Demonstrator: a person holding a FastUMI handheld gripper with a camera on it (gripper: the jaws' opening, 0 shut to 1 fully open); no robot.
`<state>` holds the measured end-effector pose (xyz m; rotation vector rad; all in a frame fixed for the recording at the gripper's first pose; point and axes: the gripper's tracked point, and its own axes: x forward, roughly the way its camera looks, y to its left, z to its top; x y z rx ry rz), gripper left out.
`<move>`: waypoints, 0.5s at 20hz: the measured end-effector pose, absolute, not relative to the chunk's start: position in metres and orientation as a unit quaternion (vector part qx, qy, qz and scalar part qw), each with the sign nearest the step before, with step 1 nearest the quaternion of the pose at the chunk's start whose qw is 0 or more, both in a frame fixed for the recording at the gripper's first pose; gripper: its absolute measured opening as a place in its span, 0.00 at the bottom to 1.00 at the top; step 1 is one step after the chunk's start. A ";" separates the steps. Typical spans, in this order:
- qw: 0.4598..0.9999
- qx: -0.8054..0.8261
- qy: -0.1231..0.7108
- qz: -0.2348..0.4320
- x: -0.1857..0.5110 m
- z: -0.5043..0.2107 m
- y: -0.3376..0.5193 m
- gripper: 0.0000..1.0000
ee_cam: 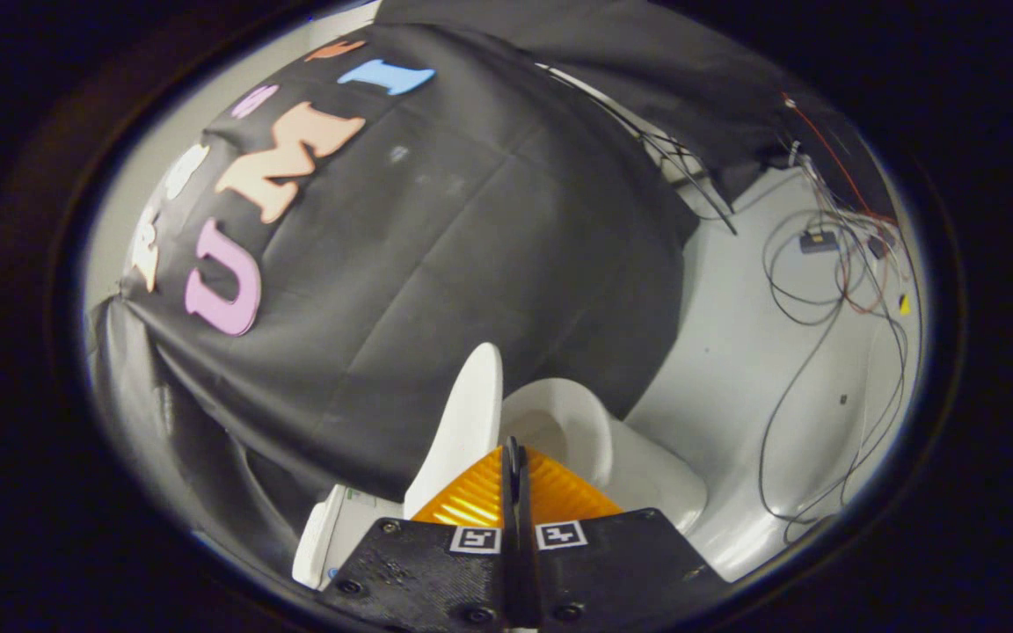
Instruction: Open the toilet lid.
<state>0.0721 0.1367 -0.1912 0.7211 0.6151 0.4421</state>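
A small white toilet stands just beyond my fingers. Its lid (469,422) is raised, standing nearly upright to the left of the open bowl (559,431). The bowl's rim and inside show past the fingertips. The white base (656,488) runs off to the right, and the tank (326,536) sits lower left of the lid. My gripper (513,453) is shut, its two orange fingers (471,501) pressed together with nothing between them. The tips sit in front of the gap between lid and bowl; whether they touch the toilet I cannot tell.
Black cloth (436,264) hangs as the wall behind the toilet. To the right lies a pale grey floor (735,352) with loose black and red cables (823,290) and a small dark box (817,241).
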 end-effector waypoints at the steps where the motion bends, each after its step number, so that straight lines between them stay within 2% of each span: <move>1: 0.871 0.331 0.286 0.223 0.069 -0.180 0.142 0.00; 10: 0.902 0.197 0.207 0.324 0.053 -0.091 0.199 0.06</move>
